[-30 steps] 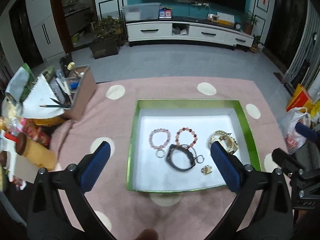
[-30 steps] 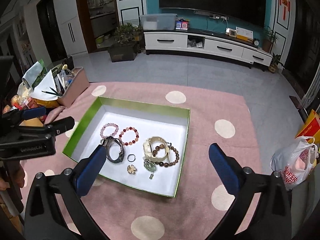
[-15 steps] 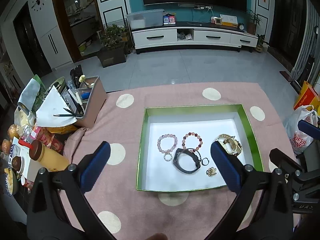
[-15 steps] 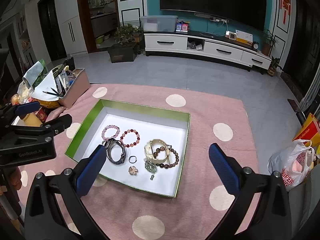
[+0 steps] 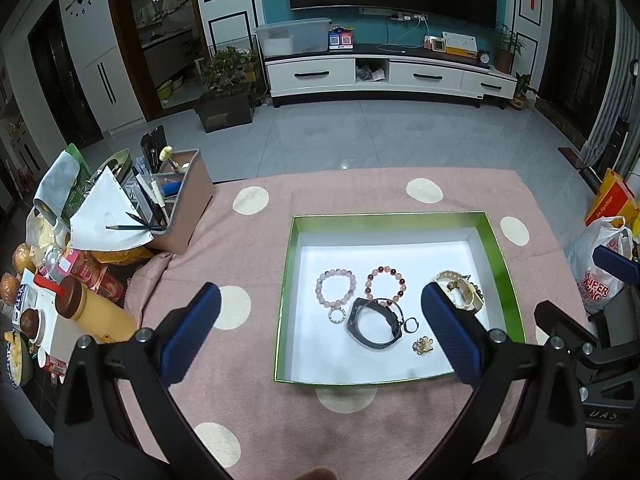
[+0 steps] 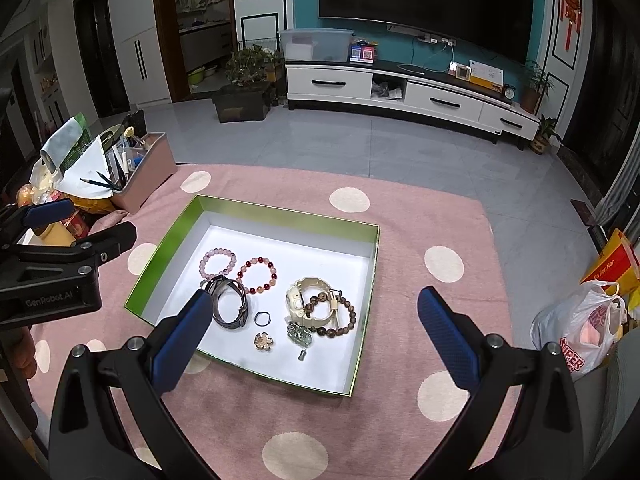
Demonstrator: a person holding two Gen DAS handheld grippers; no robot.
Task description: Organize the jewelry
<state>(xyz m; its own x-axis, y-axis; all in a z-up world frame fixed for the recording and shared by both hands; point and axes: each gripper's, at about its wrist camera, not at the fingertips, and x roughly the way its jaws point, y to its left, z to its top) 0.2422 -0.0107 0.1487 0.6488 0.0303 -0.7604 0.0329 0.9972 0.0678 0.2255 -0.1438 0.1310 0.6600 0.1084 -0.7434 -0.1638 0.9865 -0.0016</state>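
Rising back from the green box (image 6: 362,312) since a second ago, both grippers (image 5: 320,320) (image 6: 316,320) gape wide, empty; jewelry (image 6: 320,308) lies inside, sorting stage unclear.

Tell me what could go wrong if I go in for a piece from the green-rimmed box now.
1. The cream plastic watch and the dark brown bead bracelet overlap, so lifting one may drag the other.
2. The thin dark ring and the small gold flower charm lie flat on the white floor of the green-rimmed box; the wide blue pads could slip off them.
3. The box wall may block a low approach.
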